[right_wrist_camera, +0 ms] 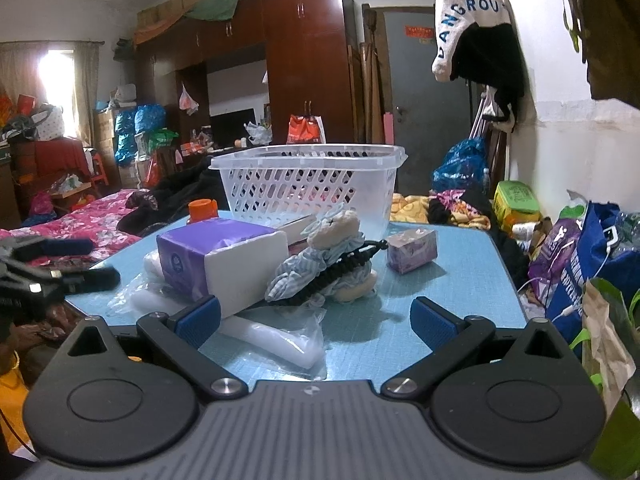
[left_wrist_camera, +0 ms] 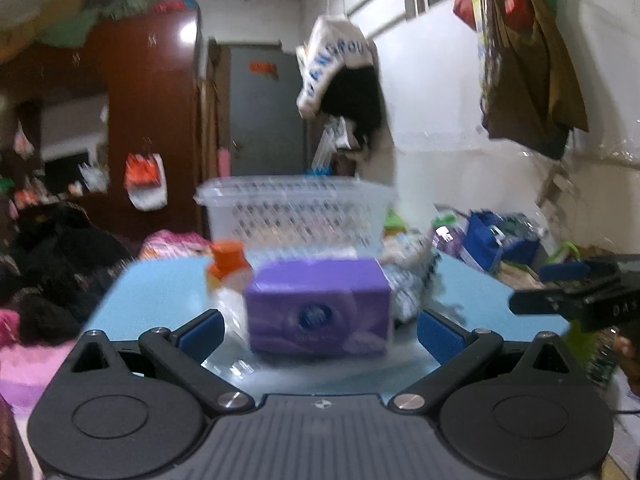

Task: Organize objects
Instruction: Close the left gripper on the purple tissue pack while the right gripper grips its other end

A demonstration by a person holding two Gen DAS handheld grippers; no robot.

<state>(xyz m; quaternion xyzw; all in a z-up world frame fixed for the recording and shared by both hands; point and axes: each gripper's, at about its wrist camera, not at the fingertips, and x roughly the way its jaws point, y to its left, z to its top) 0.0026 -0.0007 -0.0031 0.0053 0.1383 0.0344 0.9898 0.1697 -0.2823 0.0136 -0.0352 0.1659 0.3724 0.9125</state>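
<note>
Sorting is barely starting: the basket [right_wrist_camera: 308, 184] is sitting at the far edge of the surface [right_wrist_camera: 460, 280], seemingly empty (its floor is hidden). The tissue pack [left_wrist_camera: 318, 306] is lying near, centred before the left claw [left_wrist_camera: 318, 332], spread wide; the right claw [right_wrist_camera: 316, 320] is also gaping, holding nothing.

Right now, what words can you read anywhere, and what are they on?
"ANGROU": blue letters on the white hanging garment; both ends are hidden in folds.
Purple tissue pack: round logo, too small to read.
Small purple box: print too small to read.
Red sign on the grey door: too blurred to read.
Blue bag: white lettering, unreadable.
</note>
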